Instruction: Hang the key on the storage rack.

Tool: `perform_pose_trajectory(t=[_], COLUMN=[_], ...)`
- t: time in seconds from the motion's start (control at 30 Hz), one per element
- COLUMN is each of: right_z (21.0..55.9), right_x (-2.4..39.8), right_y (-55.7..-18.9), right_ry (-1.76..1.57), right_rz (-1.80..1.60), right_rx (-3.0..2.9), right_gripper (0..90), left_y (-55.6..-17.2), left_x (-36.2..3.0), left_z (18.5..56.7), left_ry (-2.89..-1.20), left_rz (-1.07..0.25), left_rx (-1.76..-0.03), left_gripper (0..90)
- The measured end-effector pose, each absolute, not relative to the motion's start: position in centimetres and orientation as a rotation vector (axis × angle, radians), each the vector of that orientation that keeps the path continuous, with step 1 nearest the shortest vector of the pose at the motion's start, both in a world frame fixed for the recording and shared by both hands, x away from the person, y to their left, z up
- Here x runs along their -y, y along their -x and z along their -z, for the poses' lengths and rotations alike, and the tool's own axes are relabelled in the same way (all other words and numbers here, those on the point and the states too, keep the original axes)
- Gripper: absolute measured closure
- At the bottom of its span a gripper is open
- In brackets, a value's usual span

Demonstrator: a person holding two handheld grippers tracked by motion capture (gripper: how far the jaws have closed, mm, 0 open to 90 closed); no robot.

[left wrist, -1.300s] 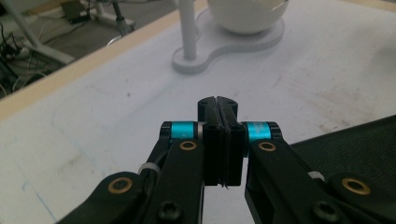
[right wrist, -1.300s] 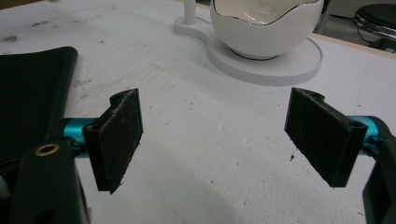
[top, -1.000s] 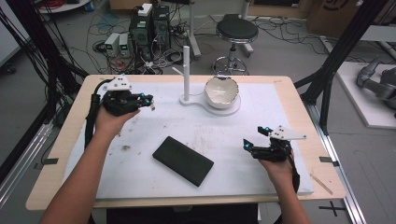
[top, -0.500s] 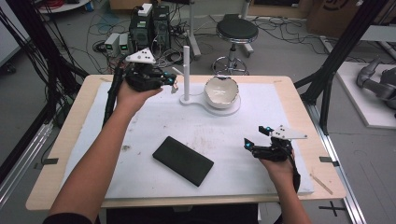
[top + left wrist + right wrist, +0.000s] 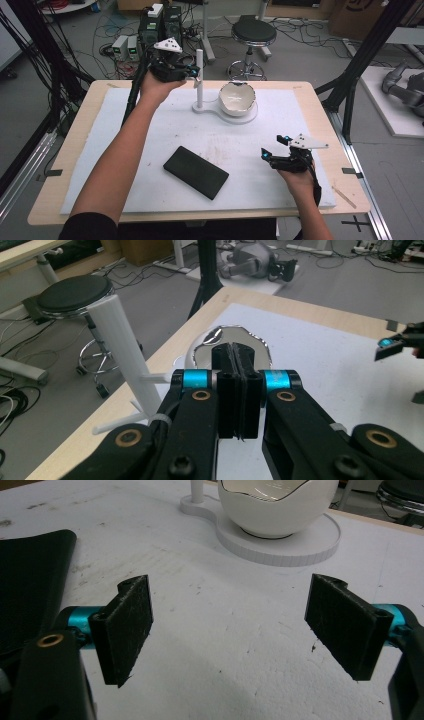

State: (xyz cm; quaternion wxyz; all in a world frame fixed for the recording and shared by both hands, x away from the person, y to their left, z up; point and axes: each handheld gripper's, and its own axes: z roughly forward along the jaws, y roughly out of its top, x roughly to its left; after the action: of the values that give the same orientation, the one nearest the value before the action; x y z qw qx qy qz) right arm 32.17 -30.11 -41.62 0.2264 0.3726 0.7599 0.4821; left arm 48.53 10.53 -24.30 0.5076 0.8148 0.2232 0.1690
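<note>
So, the left gripper [image 5: 192, 73] is seen raised at the far edge of the table, right beside the upper part of the tall white plastic post [image 5: 199, 75] that stands on a flat white base plate [image 5: 212, 108]. Its two black jaws are pressed flat together with nothing between them (that much is plain in the left gripper view, where the pads meet in one dark block [image 5: 239, 390]). The post [image 5: 124, 355] is found just to the left of those jaws there, with thin white pegs sticking out of it low down, and whether the gripper touches it cannot be told. Straight past the jaw tips, the glossy white egg-shaped bowl with a jagged gold-edged rim [image 5: 235, 347] is seen sitting on the round end of the same base plate.

The right gripper [image 5: 270, 155] is kept low over the white foam mat [image 5: 150, 130] near the table's near right corner, jaws spread wide and empty. Ahead of it the bowl [image 5: 277, 505] is seen, and off to its left the flat black rectangular slab [image 5: 30, 585] is laid on the mat, well apart from both grippers.
</note>
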Motion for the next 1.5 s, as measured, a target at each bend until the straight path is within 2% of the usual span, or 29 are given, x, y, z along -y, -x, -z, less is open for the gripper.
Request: perform_pose_trajectory(t=[0.43,0.73,1.5], right_z=[42.1,42.1,42.1], right_x=[30.0,30.0,29.9], right_y=[-32.0,-32.0,-31.9], right_ry=[-1.019,-1.018,-1.012], right_rz=[-1.343,-1.345,-1.354], right_rx=[-2.108,-2.111,-2.118], right_gripper=[19.6,19.6,19.6], left_y=[-51.1,-51.5,-52.4], left_x=[-10.7,-10.5,-10.9], left_z=[25.4,25.4,26.0], left_ry=[-1.939,-1.976,-1.941], left_rz=[-0.396,-0.416,-0.385], left_rx=[-0.629,-0.626,-0.673], left_gripper=[88.9,88.9,88.2])
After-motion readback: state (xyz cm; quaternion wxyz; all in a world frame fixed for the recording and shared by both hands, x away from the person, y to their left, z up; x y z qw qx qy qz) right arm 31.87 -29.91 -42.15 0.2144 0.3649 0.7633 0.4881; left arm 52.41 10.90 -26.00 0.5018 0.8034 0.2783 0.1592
